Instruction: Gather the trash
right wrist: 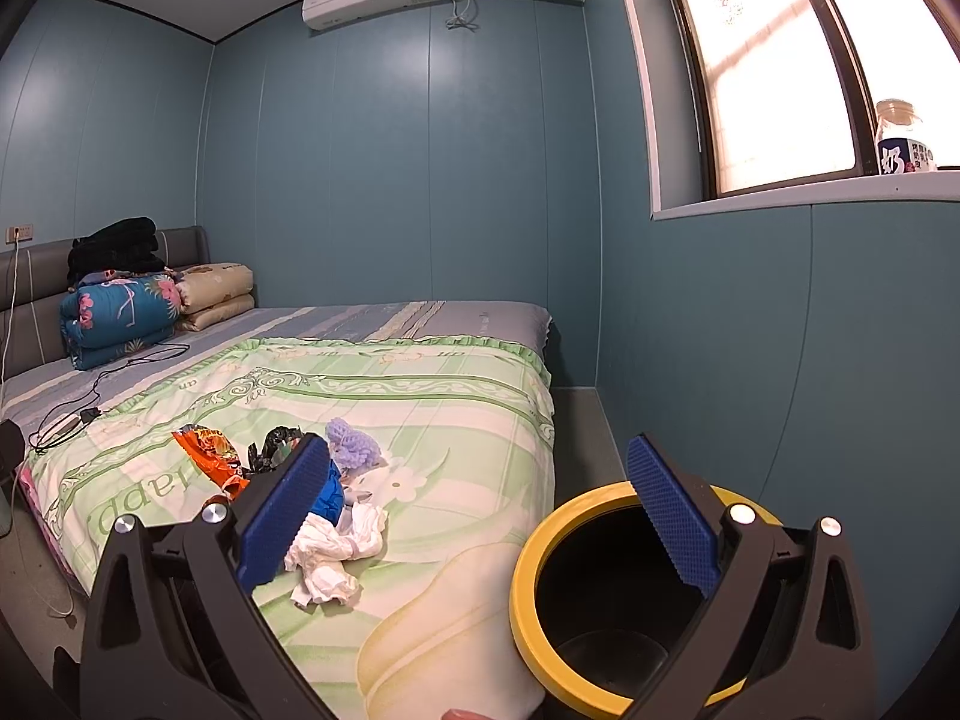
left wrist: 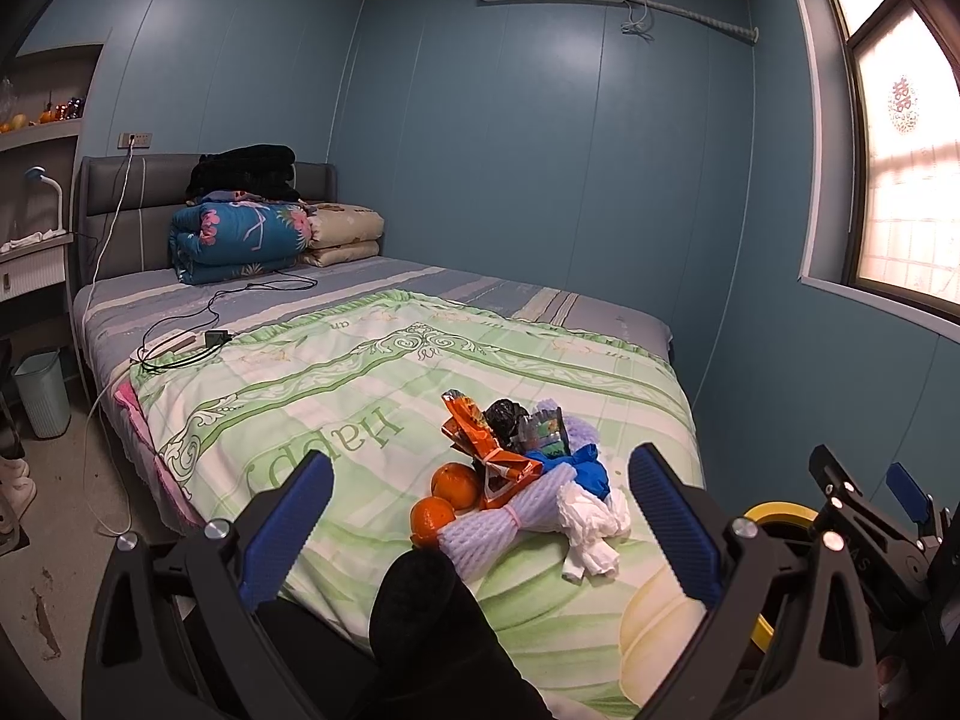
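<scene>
1. jaws of the left gripper and right gripper both gape wide, holding nothing.
2. trash pile lies on the bed, oranges beside it.
3. yellow-rimmed bin stands at the bed's corner.

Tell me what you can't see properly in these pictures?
- Yellow-rimmed bin: in the right wrist view the right gripper hides its far side; its base is cut off.
- Blue bag: the right gripper's finger covers most of it.
- Oranges: a dark sleeve and the foam net partly hide them in the left wrist view.
- Wrapper: print too small.
</scene>
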The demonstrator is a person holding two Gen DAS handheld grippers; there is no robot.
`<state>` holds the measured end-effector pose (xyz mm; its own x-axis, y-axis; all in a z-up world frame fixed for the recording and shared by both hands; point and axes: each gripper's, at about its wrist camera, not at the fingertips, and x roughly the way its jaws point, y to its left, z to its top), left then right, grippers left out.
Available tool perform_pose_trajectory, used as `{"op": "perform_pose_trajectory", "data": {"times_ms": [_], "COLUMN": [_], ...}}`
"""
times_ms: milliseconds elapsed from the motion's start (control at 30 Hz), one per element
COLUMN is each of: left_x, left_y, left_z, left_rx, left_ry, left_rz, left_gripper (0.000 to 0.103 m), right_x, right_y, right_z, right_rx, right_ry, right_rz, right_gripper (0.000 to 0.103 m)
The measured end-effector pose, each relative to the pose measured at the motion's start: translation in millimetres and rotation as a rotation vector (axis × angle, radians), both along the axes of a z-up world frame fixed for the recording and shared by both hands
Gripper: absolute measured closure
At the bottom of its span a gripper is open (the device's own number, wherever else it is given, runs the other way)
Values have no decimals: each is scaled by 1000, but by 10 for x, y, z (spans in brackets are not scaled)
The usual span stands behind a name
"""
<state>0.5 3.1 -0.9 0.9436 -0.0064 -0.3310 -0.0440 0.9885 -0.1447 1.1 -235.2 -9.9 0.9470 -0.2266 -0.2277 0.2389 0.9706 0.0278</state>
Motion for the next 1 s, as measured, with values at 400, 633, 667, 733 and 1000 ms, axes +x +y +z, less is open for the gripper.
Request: {"op": "perform_pose_trajectory", "data": {"times_ms": [400,633,667,733,1000], "left_x": [9,18,12,2,18], "left_y": [22,21,27,42,-8], "left_z": [11,8,9,10,6], "left_rx": [-1,0,0,1,4], "left_ry": [7,4,3,3,5], "left_rz": [-1,0,0,3,6], "left_gripper": [8,8,8,8,8], "right_x": [-1,-10,-7,-6,9], "right_y": [-5,2,-5,-9,-50], "right_z": [-1,-8,-11,-11,-16], "right_rx": [2,3,4,7,19], "right_ry": [0,-3,-2,-1,8], "right_rz": [1,-2,-2,-2,-9], "right_gripper": [8,8,8,8,8]}}
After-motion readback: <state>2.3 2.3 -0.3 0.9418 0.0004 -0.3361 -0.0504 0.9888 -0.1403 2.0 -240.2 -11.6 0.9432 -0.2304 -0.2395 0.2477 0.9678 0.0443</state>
